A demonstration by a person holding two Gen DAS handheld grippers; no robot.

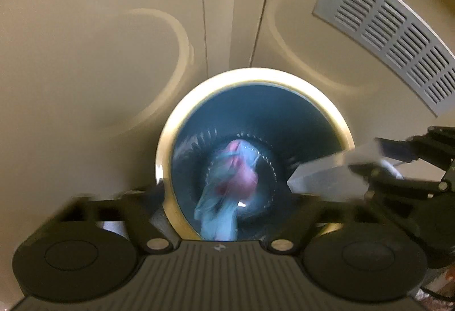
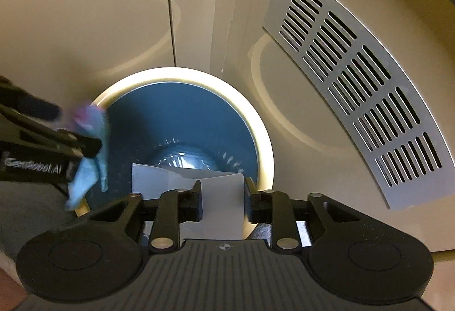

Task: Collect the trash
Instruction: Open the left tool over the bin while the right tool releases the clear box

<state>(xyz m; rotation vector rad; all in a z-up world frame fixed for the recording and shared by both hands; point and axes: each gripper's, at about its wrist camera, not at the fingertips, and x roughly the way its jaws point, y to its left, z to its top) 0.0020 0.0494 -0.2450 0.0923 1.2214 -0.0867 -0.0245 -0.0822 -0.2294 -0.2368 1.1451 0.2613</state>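
1. A cream wall with panel seams and a slotted metal vent (image 2: 361, 100) rises behind a round bin (image 2: 264, 137) with a pale rim and a dark blue liner.
2. The left gripper (image 1: 227, 197) stands wide above the bin mouth. A blue wrapper (image 1: 227, 183) with pink showing through it blurs below the fingers; I judge it released and dropping in.
3. The right gripper (image 2: 223, 197) has a folded grey card (image 2: 221, 197) between its half-spread fingers over the near rim. Whether the pads press on it cannot be told.
4. The wrapper looks thin, soft and very light. It would crumple in any pinch and may cling to a pad, so a bunched fold is the best place to take it.
5. The card seems light and fairly stiff, though it would bend. A grip across its flat faces near an edge suits it; opening above the bin should drop it cleanly.
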